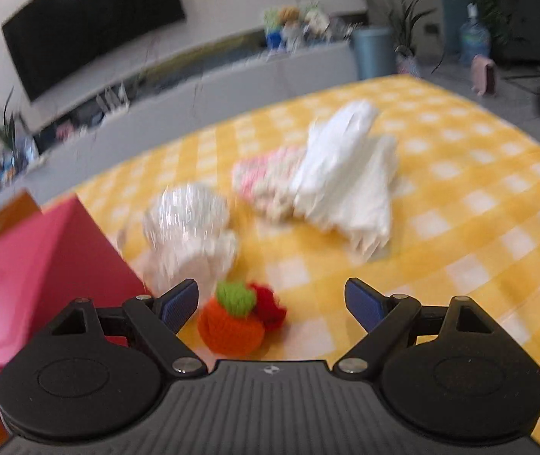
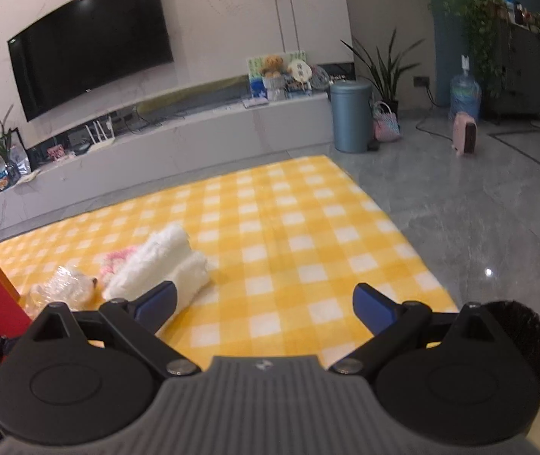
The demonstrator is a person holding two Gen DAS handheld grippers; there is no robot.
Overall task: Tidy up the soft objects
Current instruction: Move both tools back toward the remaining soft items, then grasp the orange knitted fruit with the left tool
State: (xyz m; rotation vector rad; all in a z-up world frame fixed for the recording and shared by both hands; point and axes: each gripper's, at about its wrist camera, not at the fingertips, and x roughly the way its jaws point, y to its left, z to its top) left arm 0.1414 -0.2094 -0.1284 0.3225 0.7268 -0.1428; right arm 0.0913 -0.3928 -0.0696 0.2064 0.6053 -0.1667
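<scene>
On the yellow checked cloth (image 1: 459, 174) lie several soft things. An orange knitted fruit with a green top (image 1: 232, 326) and a red knitted piece (image 1: 270, 309) sit just in front of my open left gripper (image 1: 271, 301), close to its left finger. Beyond them are a crinkly clear-wrapped white bundle (image 1: 188, 227), a pink-and-white knitted cloth (image 1: 266, 178) and a fluffy white towel (image 1: 345, 178). The right wrist view shows the towel (image 2: 163, 265), the pink cloth (image 2: 116, 259) and the wrapped bundle (image 2: 63, 286) to the left of my open, empty right gripper (image 2: 264, 305).
A pink box (image 1: 30, 276) with an orange box (image 1: 8, 212) behind it stands at the left edge of the cloth. A TV wall and low cabinet (image 2: 178, 132) lie beyond. Grey floor (image 2: 478, 208), a blue bin (image 2: 350, 115) and plants are to the right.
</scene>
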